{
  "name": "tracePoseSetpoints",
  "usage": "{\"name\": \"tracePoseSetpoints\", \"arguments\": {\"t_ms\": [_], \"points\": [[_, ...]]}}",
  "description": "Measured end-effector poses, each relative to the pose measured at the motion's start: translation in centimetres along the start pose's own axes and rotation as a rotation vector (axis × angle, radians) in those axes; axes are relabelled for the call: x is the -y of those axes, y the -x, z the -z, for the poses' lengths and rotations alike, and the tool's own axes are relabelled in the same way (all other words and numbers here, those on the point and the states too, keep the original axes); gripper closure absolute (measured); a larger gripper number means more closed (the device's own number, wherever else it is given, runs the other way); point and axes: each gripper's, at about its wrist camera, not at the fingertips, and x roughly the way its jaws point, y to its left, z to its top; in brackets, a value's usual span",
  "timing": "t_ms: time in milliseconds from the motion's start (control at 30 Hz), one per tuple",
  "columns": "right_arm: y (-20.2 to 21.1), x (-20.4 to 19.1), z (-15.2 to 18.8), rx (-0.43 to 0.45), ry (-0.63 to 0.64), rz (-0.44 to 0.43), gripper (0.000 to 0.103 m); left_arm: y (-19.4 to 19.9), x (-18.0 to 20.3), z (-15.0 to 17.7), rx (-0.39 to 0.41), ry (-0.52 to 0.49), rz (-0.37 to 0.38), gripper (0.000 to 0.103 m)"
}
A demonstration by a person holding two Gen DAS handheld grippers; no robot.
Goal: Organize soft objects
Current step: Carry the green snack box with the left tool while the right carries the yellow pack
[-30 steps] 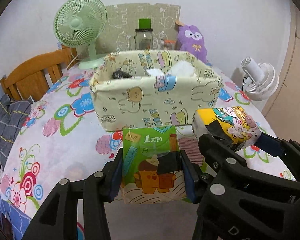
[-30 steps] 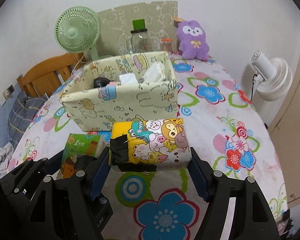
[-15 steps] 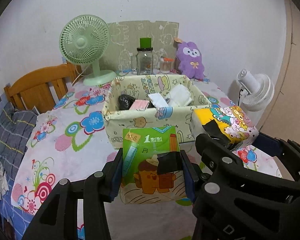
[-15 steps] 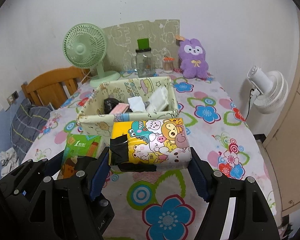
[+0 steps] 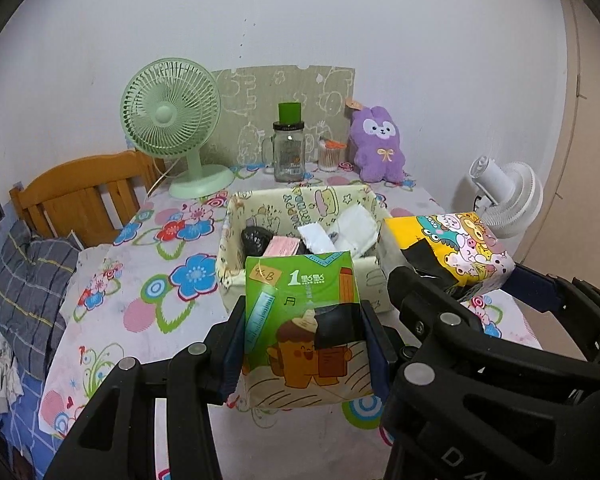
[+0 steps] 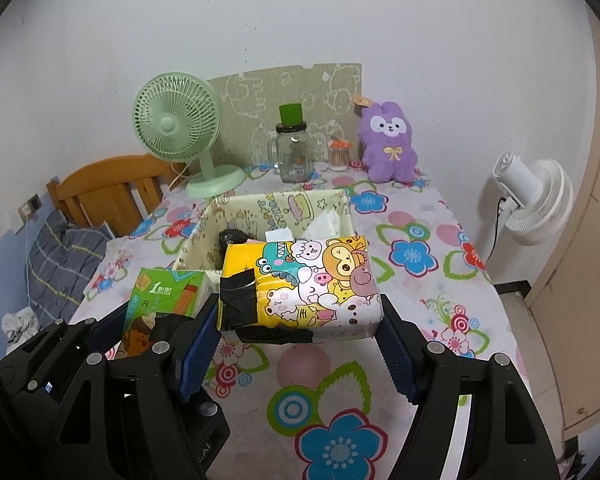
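Counter [image 6: 420, 312]: flowered cloth, runs back to the wall.

Bin [image 5: 236, 236]: fabric, cartoon print, open top, mid-counter. All places below are taken from the bin.

Behind the bin, along the wall: green fan [image 5: 172, 120] to the left, jar [image 5: 288, 156] with green lid at centre, purple plush [image 5: 378, 148] to the right. A small pot of sticks stands between jar and plush.

Left of the bin, off the counter edge: wooden chair [image 5: 80, 196], a checked cloth lower down. Right of the bin, past the counter: white fan [image 6: 540, 200].

Inside the bin: a black lump at left, a pink packet beside it, white tissue packs at centre and right.

Yellow pack [image 6: 304, 284]: cartoon animals, black tape at its left end. In front of the bin, raised clear of the counter, its far edge overlapping the bin's near rim in the right view. Right gripper [image 6: 300, 340] clenched on it, blue pads pressing both ends.

Green pack [image 5: 304, 328]: smaller, in front of the bin and left of the yellow pack, also held off the cloth. Left gripper [image 5: 304, 356] grasping it, pads tight on both sides.

The two packs sit side by side, near but apart.
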Motion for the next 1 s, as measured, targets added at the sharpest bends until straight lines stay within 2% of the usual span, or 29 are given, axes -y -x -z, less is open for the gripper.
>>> {"name": "tracePoseSetpoints", "arguments": {"t_ms": [633, 1000], "points": [[-1.4, 0.2, -3.3, 0.031, 0.001, 0.003, 0.027, -1.5, -0.2, -3.3, 0.028, -0.005, 0.001, 0.050], [-4.4, 0.2, -5.7, 0.031, 0.022, 0.002, 0.027, -4.3, -0.9, -5.3, 0.033, 0.019, -0.001, 0.050]]}}
